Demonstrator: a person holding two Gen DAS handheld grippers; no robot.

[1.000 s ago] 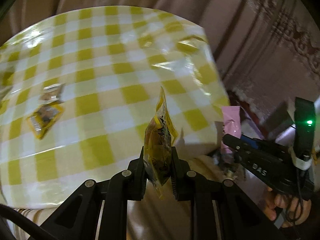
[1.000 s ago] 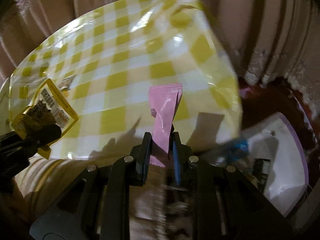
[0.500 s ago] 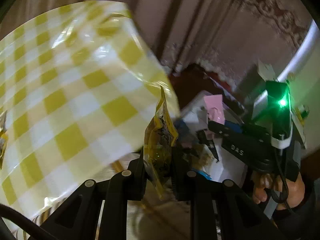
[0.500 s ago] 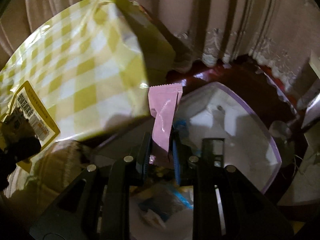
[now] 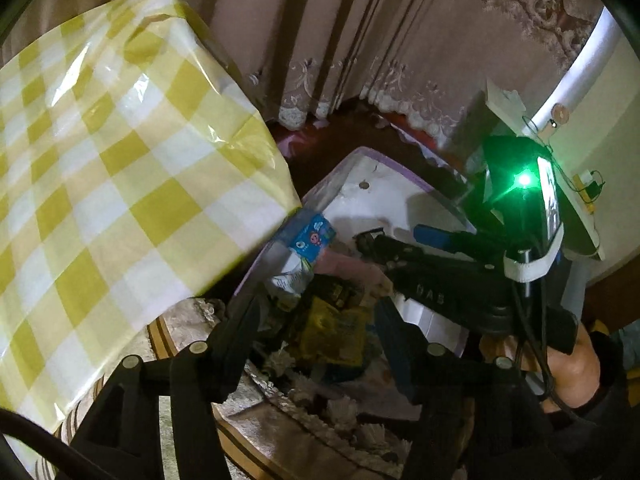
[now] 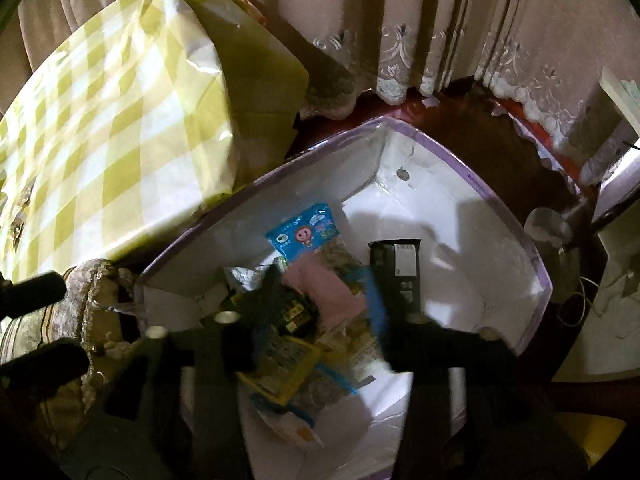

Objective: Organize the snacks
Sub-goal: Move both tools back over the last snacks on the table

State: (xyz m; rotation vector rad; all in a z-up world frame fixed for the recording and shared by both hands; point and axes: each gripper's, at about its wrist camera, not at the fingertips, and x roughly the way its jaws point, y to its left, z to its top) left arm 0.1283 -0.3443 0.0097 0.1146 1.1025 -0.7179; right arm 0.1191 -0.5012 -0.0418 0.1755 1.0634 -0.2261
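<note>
A white box with a purple rim (image 6: 500, 208) sits on the floor beside the table and holds several snack packets. In it lie a yellow packet (image 5: 332, 332), a pink packet (image 6: 332, 292), a blue cartoon packet (image 6: 304, 232) and a black packet (image 6: 394, 264). The box also shows in the left wrist view (image 5: 404, 172). My left gripper (image 5: 320, 304) is open and empty above the box. My right gripper (image 6: 324, 300) is open and empty over the packets; it also shows in the left wrist view (image 5: 370, 240).
A table with a yellow checked cloth (image 5: 100, 160) stands to the left, its corner overhanging the box. Two small packets (image 6: 18, 216) lie on it at far left. Curtains (image 6: 400, 20) hang behind. A patterned cushion (image 6: 88, 300) lies beside the box.
Both grippers swung from over the table to above the box and opened. The yellow packet dropped from my left gripper and the pink packet from my right, into the box.
</note>
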